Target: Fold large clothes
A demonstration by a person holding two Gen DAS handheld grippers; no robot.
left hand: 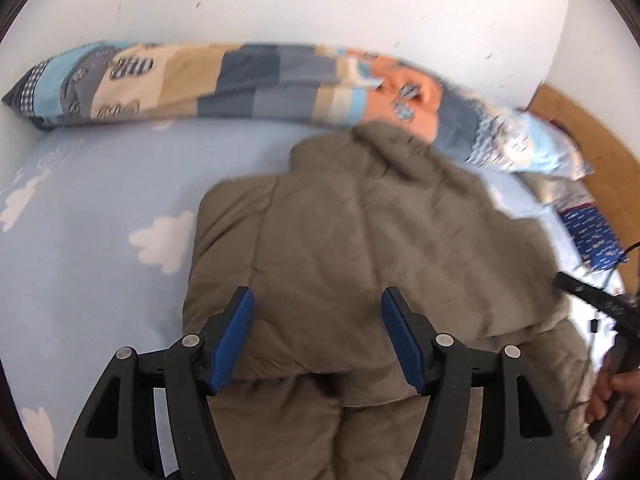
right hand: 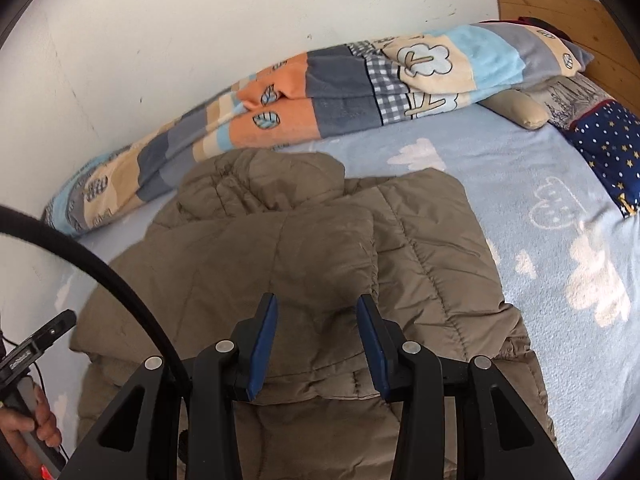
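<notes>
An olive-brown padded jacket [left hand: 340,220] [right hand: 280,248] lies on the light blue cloud-print bed sheet [left hand: 92,208] [right hand: 560,208]. Its sleeves are laid over its body and its collar points toward the wall. My left gripper [left hand: 318,300] hovers over the lower half of the jacket, open, with its blue pads [left hand: 236,336] wide apart and nothing pinched between them. My right gripper [right hand: 316,304] is also open above the folded-in sleeve, and its pads [right hand: 262,344] are clear of the fabric. Each view catches the other gripper's handle and a hand [left hand: 612,396] [right hand: 24,428] at its edge.
A rolled patchwork blanket [left hand: 224,80] [right hand: 320,108] lies along the white wall behind the jacket. Pillows, one dark blue with stars [right hand: 608,152] [left hand: 592,240], sit by the wooden headboard [right hand: 560,12]. A black cable [right hand: 120,280] arcs across the right wrist view.
</notes>
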